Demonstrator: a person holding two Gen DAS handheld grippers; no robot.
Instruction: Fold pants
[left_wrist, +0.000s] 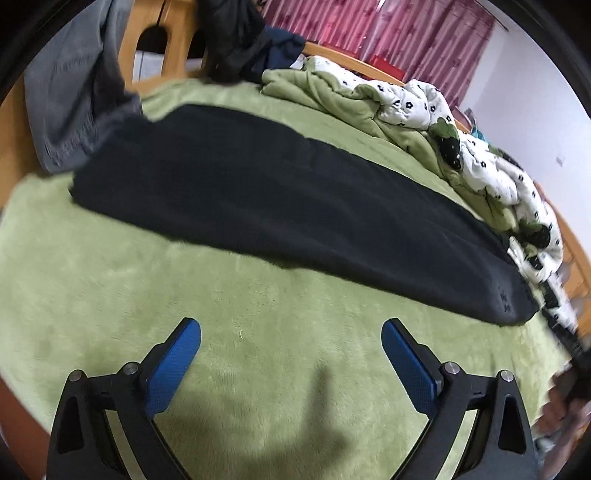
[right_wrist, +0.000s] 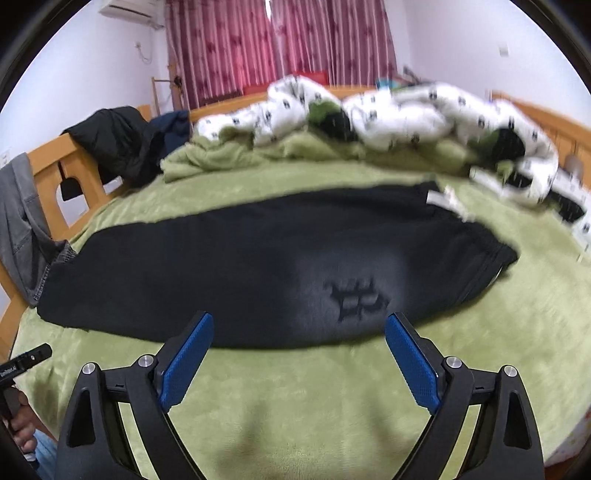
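Black pants (left_wrist: 280, 206) lie flat and lengthwise across a green fleece bed cover (left_wrist: 258, 369), legs stacked into one long strip. In the right wrist view the pants (right_wrist: 229, 273) show a dark printed logo (right_wrist: 356, 299) near the waistband at the right. My left gripper (left_wrist: 291, 332) hovers open over bare cover, short of the pants' near edge. My right gripper (right_wrist: 299, 325) is open too, its blue pads (right_wrist: 412, 362) just in front of the pants' near edge below the logo. Nothing sits between either pair of fingers.
A rumpled white-and-green quilt (right_wrist: 369, 118) is heaped along the far side of the bed. Grey jeans (left_wrist: 70, 96) and dark garments (right_wrist: 118, 136) hang over the wooden bed frame (right_wrist: 48, 162) at the left. The other hand-held tool and a hand (right_wrist: 18, 398) show at lower left.
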